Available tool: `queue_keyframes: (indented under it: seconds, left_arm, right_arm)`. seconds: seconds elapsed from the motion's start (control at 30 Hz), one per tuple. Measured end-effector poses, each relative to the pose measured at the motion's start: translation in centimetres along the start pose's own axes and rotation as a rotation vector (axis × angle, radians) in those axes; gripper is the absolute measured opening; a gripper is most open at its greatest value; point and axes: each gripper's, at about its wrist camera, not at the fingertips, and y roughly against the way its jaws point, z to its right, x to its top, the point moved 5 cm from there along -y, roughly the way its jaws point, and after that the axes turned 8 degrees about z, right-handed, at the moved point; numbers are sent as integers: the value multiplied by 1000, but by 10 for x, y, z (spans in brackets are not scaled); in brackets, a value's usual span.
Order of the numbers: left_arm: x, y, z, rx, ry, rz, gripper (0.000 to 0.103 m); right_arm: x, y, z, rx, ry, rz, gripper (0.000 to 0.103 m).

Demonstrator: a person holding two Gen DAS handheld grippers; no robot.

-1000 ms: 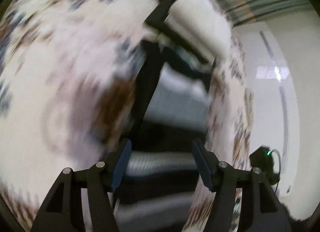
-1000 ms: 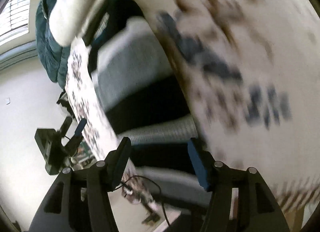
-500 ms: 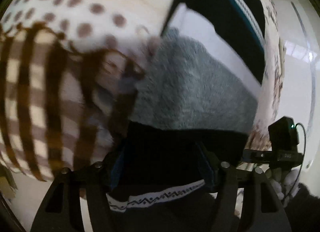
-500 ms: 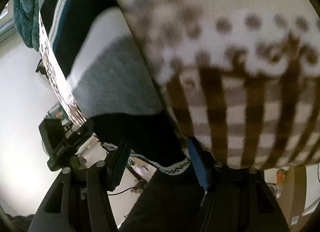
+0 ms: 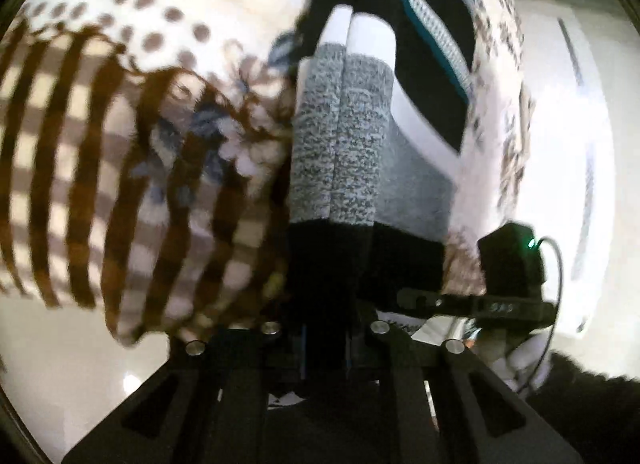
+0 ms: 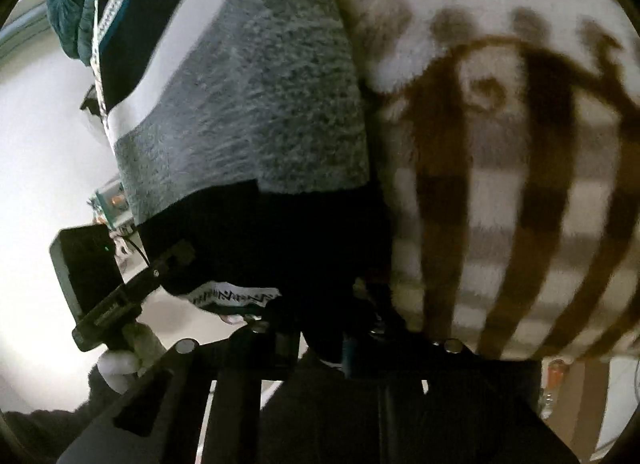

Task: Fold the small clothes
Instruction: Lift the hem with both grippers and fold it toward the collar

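Note:
A knitted garment with black, grey, white and teal bands [image 5: 340, 152] lies on a patterned cloth. My left gripper [image 5: 324, 348] is shut on its black hem, which bunches into a ridge running away from the fingers. My right gripper [image 6: 320, 340] is shut on the same garment [image 6: 256, 104] at its black hem, next to a white patterned trim [image 6: 232, 298]. Each gripper shows in the other's view, the right one in the left wrist view [image 5: 504, 288] and the left one in the right wrist view [image 6: 100, 280].
The garment rests on a cream tablecloth with brown checks and dots [image 5: 120, 168], which also fills the right wrist view [image 6: 500, 184]. A dark teal quilted item [image 6: 68, 4] lies at the far end. Pale glossy floor [image 5: 568, 144] lies beyond the cloth's edge.
Both grippers came down to the garment's black hem and closed on it. The jaws were open a second ago. The hem is now pinched and bunched between them.

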Motion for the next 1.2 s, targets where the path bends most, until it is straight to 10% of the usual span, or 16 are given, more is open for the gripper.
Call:
queue_keyframes:
  seconds: [0.33,0.73,0.8,0.87,1.07,1.2]
  left_arm:
    - [61,63,54,-219,161,135,10]
    - [290,20,116,-351,114,293,11]
    - [321,10,115,-368,147,284,20]
    - [352,1,110,-416,200,273,57]
    - [401,-6,99,-496,283,279,64]
    - [410,-20,96,-532,337,223,67]
  right_arm:
    - [-8,87,-65,162,81,87,13]
    - [190,182,-167,280,95,397,13]
    - [236,186,-172,282,46,413,15]
    - [274,191,-176,311,-3,423,16]
    - [341,220,-184,388,-81,556,54]
    - [350,237,-178,367,-94,628,57]
